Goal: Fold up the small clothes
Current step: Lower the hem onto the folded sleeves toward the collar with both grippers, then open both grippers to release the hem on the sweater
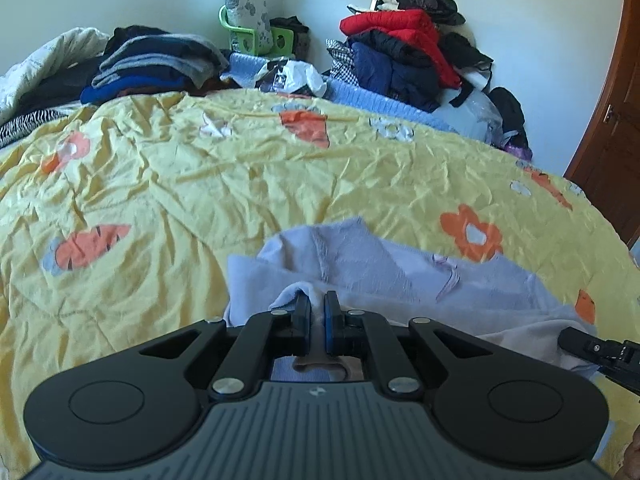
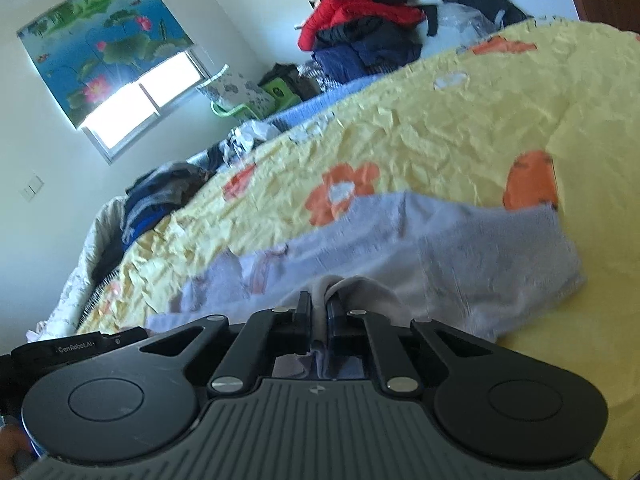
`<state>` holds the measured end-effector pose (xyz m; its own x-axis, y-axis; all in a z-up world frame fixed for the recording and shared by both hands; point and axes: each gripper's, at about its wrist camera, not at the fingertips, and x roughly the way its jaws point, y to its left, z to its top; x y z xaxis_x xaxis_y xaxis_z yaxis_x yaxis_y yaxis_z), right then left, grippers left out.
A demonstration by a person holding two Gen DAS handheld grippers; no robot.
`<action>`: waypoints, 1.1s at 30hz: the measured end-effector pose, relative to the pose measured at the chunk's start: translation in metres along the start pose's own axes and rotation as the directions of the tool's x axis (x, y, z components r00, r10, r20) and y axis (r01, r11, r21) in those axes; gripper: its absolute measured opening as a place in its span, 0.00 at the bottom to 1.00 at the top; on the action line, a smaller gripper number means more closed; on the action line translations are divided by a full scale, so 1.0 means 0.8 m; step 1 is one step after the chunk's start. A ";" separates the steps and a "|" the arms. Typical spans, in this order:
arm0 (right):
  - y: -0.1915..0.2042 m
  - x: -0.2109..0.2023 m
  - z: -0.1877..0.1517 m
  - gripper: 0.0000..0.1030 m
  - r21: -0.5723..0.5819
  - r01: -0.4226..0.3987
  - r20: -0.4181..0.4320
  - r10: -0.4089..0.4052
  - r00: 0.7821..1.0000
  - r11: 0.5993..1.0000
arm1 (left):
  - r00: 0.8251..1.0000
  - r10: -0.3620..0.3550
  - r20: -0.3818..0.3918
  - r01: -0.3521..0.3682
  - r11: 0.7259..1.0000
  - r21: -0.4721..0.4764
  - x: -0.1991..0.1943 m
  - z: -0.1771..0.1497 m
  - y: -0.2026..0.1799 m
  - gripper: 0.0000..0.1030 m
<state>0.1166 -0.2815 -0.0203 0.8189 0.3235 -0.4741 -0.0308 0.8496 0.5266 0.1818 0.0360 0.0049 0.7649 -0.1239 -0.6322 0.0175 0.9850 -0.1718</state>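
A small pale lilac garment (image 1: 392, 276) lies rumpled on the yellow flowered bedspread (image 1: 168, 184) near the bed's front edge. My left gripper (image 1: 317, 300) is shut on a fold of its near edge. In the right wrist view the same garment (image 2: 460, 248) stretches across the bedspread (image 2: 440, 136), and my right gripper (image 2: 319, 302) is shut on another part of its near edge. The right gripper's tip also shows in the left wrist view (image 1: 592, 346), at the garment's right side. The left gripper's body shows at the lower left of the right wrist view (image 2: 76, 350).
A stack of folded dark clothes (image 1: 156, 64) sits at the far left of the bed. A heap of red and navy jackets (image 1: 404, 52) is piled at the far right by the wall. A green chair (image 1: 256, 36) stands in the corner. A brown door (image 1: 616, 128) is at the right.
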 end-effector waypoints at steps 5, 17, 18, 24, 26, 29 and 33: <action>0.000 0.005 0.016 0.11 0.018 -0.005 0.004 0.005 1.000 1.000 | 1.000 0.005 0.004 -0.005 1.000 -0.009 0.009 0.012 -0.002 0.06; -0.014 0.034 0.029 0.11 0.065 0.027 -0.008 -0.026 1.000 0.998 | 0.999 0.016 -0.042 -0.017 1.000 -0.016 0.053 0.032 -0.012 0.06; -0.016 0.037 0.030 0.11 0.074 0.027 -0.012 -0.026 1.000 0.997 | 0.999 0.017 -0.050 -0.018 1.000 -0.021 0.058 0.032 -0.011 0.06; -0.032 0.056 0.036 0.16 0.137 0.022 -0.057 -0.014 0.998 0.990 | 0.991 -0.016 -0.129 0.006 0.997 -0.082 0.082 0.031 0.003 0.07; -0.040 0.063 0.041 0.23 0.173 0.015 -0.078 -0.001 0.997 0.985 | 0.990 -0.025 -0.141 0.012 0.996 -0.091 0.084 0.032 0.006 0.07; -0.060 0.068 0.055 0.42 0.281 -0.041 -0.062 0.061 0.996 0.959 | 0.987 -0.033 -0.156 0.019 0.996 -0.091 0.086 0.038 0.009 0.07; -0.076 0.059 0.074 0.50 0.308 -0.005 -0.020 0.012 1.000 0.951 | 0.977 -0.078 -0.198 0.045 0.985 -0.164 0.095 0.046 0.024 0.07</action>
<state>0.1908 -0.3424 -0.0327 0.8066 0.3422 -0.4819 0.1432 0.6779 0.7210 0.2641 0.0497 -0.0183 0.6188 -0.2216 -0.7536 -0.0537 0.9452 -0.3220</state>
